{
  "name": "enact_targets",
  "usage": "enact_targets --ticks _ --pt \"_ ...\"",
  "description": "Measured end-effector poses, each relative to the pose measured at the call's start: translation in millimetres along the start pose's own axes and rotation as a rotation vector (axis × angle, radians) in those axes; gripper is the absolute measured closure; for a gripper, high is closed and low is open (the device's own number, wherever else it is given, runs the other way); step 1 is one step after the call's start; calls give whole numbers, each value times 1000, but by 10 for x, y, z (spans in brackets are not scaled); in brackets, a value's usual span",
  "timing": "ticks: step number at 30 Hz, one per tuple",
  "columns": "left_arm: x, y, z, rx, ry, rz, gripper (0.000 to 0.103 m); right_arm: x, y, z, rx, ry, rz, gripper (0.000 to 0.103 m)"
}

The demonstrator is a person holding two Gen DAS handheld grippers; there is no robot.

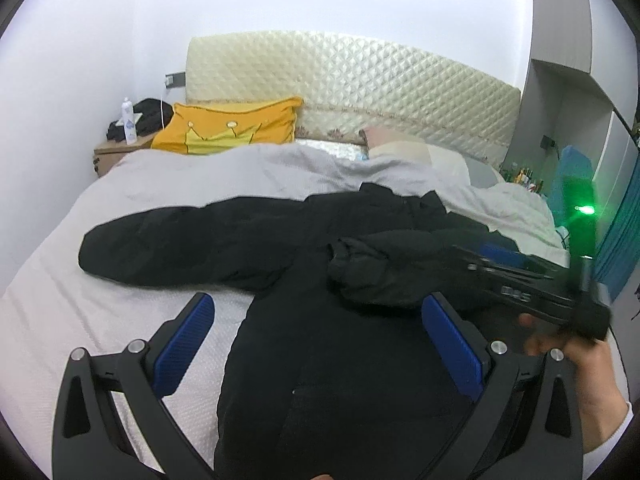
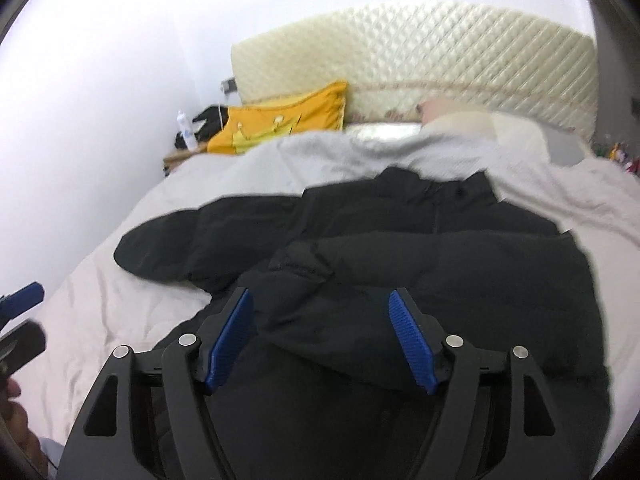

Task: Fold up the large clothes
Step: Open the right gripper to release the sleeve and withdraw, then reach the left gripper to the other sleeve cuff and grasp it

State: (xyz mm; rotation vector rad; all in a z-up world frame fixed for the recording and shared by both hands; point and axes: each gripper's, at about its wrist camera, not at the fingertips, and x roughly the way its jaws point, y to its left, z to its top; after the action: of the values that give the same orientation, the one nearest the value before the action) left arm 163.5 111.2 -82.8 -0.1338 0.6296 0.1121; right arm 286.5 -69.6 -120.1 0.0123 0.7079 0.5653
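At the upper left of both frames one white bottle (image 1: 129, 122) is standing on one wooden nightstand (image 1: 116, 151), beside one orange pillow (image 1: 232, 127) that is leaning against the quilted cream headboard (image 1: 360, 80). One black puffer jacket (image 1: 304, 280) is lying across the middle of the grey-white bedspread (image 1: 52, 300), its body running from the lower edge of the frame toward the headboard, collar at the far end. One sleeve is stretching out along a horizontal axis toward the left of the frame, while the other is lying folded across the chest. The left gripper (image 1: 318, 350) is hovering low over the jacket's hem with its two blue pads spread wide, holding nothing. Only the left view is showing the right gripper (image 1: 500, 256) from the side, at the right of the frame, with a hand (image 1: 576, 364) on its handle and a green light glowing above. In the right view that gripper's jaws are standing wide apart and empty over the jacket's middle.
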Motion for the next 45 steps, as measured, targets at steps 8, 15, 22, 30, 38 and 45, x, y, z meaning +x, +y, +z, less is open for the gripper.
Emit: enact_targets --ticks 8,15,22,30,38,45 --pt "-321 -214 50 32 -27 -6 0 -997 2 -34 -11 -123 -81 33" --pt "-484 -351 -19 61 -36 -2 0 -1617 -46 -245 31 -209 -106 31" --pt "-512 -415 -148 69 -32 -21 0 -1952 -59 -556 35 -266 -166 27" --pt "-559 -415 -291 84 -53 -27 0 -2026 -75 -982 46 -267 -208 26" --pt "-444 -330 -402 88 -43 -34 0 -1987 -142 -1229 55 -265 -258 24" --pt "-325 -79 -276 38 -42 -60 0 -1914 -281 -1300 91 -249 -264 23"
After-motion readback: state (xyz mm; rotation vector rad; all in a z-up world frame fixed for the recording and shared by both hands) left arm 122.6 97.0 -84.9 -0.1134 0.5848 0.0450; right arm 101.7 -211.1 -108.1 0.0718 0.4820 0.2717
